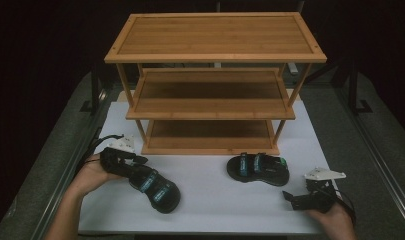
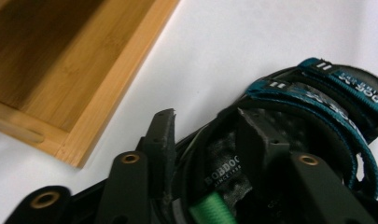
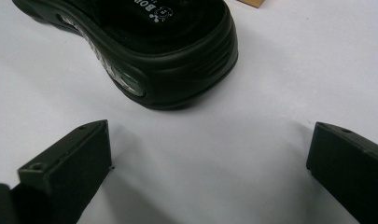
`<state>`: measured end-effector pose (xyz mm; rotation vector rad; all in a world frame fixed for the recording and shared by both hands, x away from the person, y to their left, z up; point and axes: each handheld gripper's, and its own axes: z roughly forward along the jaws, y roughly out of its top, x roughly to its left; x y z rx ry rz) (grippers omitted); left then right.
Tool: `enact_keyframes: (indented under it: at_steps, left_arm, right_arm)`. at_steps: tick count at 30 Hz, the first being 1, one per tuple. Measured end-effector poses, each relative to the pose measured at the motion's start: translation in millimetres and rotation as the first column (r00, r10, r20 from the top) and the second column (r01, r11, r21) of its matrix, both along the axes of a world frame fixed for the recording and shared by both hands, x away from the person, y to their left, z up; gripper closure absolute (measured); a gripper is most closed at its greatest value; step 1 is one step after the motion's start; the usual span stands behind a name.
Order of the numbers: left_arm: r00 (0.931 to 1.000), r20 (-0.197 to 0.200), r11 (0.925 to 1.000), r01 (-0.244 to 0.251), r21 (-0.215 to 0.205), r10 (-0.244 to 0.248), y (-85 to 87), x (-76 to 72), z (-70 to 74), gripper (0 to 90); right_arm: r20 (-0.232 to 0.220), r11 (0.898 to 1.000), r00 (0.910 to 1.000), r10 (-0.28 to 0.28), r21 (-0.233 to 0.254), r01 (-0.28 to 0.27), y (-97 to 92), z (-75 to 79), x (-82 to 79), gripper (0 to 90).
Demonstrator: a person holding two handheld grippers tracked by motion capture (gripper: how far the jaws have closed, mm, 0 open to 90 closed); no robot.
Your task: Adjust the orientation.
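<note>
Left gripper [image 1: 135,167] sat at lower left of the high view, held in the person's left hand [image 1: 92,172], jaws at the heel end of the near sandal [image 1: 157,190]. In the left gripper view we saw one jaw outside the sandal's heel wall and the other inside on the footbed, so the heel rim [image 2: 196,154] was between them; the pads looked to be pressing on it, pinching the sandal. Teal straps [image 2: 317,102] ran across the right of that view, and a green tab [image 2: 210,210] showed at bottom centre. That sandal lay on the white table [image 1: 210,200], angled from the gripper toward bottom centre.

Second sandal [image 1: 258,169] lay right of centre in the high view, just in front of the wooden rack [image 1: 215,37], not touching it. Rack had three shelves and stood at the top centre of the table.

Right gripper [image 1: 297,199] was at lower right of the high view, in the right hand [image 1: 335,217]. In the right gripper view we saw its jaws spread wide with bare table between them, and the second sandal's black sole end [image 3: 177,60] ahead at upper centre, apart from both jaws.
</note>
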<state>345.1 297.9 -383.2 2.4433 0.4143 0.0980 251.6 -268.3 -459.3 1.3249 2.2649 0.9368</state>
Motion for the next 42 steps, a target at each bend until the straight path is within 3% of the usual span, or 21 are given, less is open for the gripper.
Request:
enact_keyframes:
  at_steps: [6,11,16,22,28,31,37,42]
  left_arm:
    - [1.0,-0.003,1.0,-0.002,0.001,0.002,-1.1,0.5,0.9,79.3]
    - [0.9992,-0.001,0.999,-0.04,0.018,0.04,-1.0,-4.4,3.4,85.7]
    - [0.9931,0.018,0.9931,-0.116,0.019,0.116,2.1,-11.4,7.6,86.0]
    - [0.9797,-0.001,0.9797,-0.201,0.007,0.201,18.1,-20.7,5.8,85.9]
    - [0.97,0.001,0.97,-0.243,0.0,0.243,33.1,-39.2,4.4,85.7]
    - [0.9656,-0.007,0.9652,-0.26,-0.025,0.26,38.9,-47.3,1.7,84.1]
    - [0.9673,-0.026,0.9649,-0.253,-0.068,0.252,45.3,-54.2,3.6,77.0]
    - [0.9692,-0.032,0.9634,-0.246,-0.105,0.244,48.9,-57.3,17.3,77.8]
  right_arm:
    - [0.0,1.0,1.0,0.0,0.0,0.0,0.0,0.0,0.0,0.0]
    - [0.0,1.0,1.0,0.0,0.0,0.0,0.0,0.0,0.0,0.0]
    - [0.0,1.0,1.0,0.0,0.0,0.0,0.0,0.0,0.0,0.0]
    - [-0.001,1.0,1.0,-0.001,0.001,0.001,0.0,0.0,-0.1,0.0]
    - [-0.001,1.0,1.0,0.001,-0.001,-0.001,-0.1,0.1,0.0,0.0]
    - [0.0,1.0,1.0,0.0,-0.001,0.0,0.0,0.0,0.0,0.0]
    - [-0.001,1.0,1.0,0.001,-0.001,-0.001,0.0,0.0,0.0,0.0]
    - [0.0,1.0,1.0,0.0,-0.001,0.0,0.0,0.0,0.0,0.0]
